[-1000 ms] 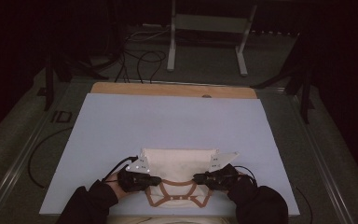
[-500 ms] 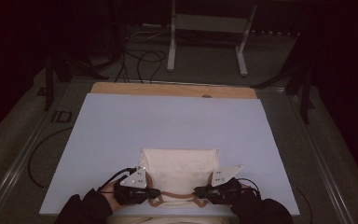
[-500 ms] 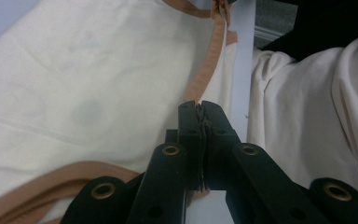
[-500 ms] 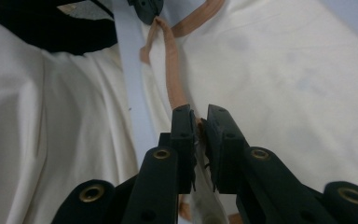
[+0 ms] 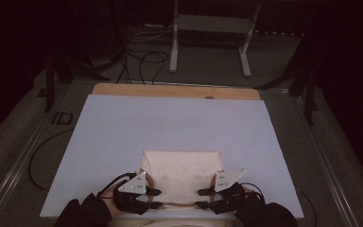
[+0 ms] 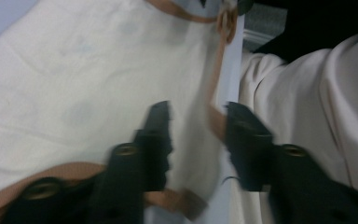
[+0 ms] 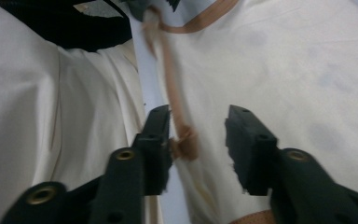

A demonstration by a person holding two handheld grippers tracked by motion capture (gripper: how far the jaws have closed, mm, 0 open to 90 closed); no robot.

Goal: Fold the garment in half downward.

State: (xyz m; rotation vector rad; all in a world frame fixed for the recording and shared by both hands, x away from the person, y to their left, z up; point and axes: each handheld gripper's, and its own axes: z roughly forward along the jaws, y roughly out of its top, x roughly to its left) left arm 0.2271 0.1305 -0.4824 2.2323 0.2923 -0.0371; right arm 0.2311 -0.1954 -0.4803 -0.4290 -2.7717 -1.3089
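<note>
A cream cloth bag point(image 5: 182, 172) lies flat on the pale blue table point(image 5: 170, 118), its brown strap point(image 5: 179, 205) running along the near edge. My left gripper point(image 5: 154, 198) is at the bag's near left corner and my right gripper point(image 5: 202, 198) at its near right corner. In the left gripper view the gripper point(image 6: 196, 126) is open, with the bag's hem point(image 6: 74, 84) and the strap point(image 6: 216, 60) between its jaws. In the right gripper view the gripper point(image 7: 198, 130) is open too, the strap's knot point(image 7: 185, 144) beside its left jaw over the bag point(image 7: 284, 60).
A wooden strip point(image 5: 175, 91) borders the table's far edge. Beyond it, cables point(image 5: 142, 61) and a metal stand point(image 5: 208, 28) are on the dark floor. The person's pale clothing point(image 6: 307, 93) is right at the near edge, behind the grippers.
Both grippers drew the bag's near edge and looped straps toward the person, spreading the bag flat. The straps now lie straight along the near edge, and the hands have eased slightly forward.
</note>
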